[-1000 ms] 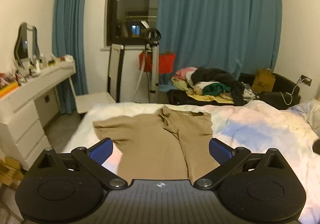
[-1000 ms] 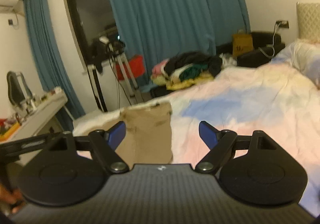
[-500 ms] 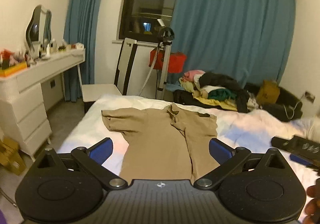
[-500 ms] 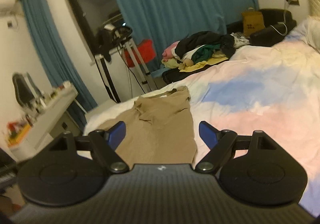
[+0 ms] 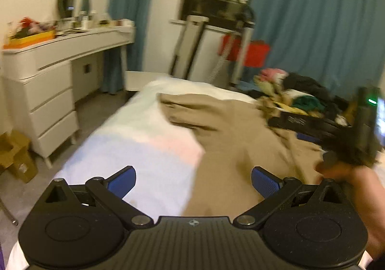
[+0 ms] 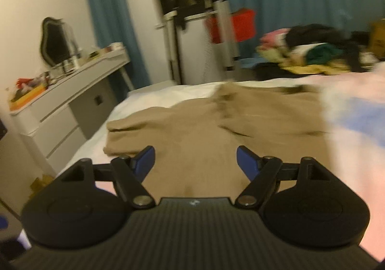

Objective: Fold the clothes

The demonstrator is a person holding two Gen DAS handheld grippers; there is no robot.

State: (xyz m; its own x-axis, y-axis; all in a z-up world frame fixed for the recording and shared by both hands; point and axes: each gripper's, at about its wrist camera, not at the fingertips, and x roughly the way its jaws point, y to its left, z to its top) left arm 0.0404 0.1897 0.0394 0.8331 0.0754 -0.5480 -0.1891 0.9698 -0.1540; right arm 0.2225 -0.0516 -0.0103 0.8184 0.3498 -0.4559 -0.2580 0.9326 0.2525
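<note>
A tan short-sleeved shirt [image 5: 228, 130] lies spread on the bed [image 5: 144, 140], collar at the far end and one side partly folded over. My left gripper [image 5: 192, 174] is open and low over the bed, with the shirt's near left edge showing between its blue pads and nothing held. My right gripper [image 6: 195, 153] hovers over the middle of the shirt [image 6: 192, 125]; its jaws are closing a little but still stand wide, with nothing pressed between them. In the left wrist view a hand [image 5: 349, 173] carries that right gripper over the shirt's right side. Both views are blurred.
A white dresser [image 5: 48, 91] with a mirror and clutter stands left of the bed. A pile of clothes [image 6: 312, 53] lies beyond the bed's far end, near a tripod and blue curtains. A cardboard box [image 5: 16, 154] sits on the floor at left.
Both grippers have dropped and swept in over the shirt, and both views have swung toward the dresser. The right gripper now reaches into the left wrist view. Its jaws look slightly narrower.
</note>
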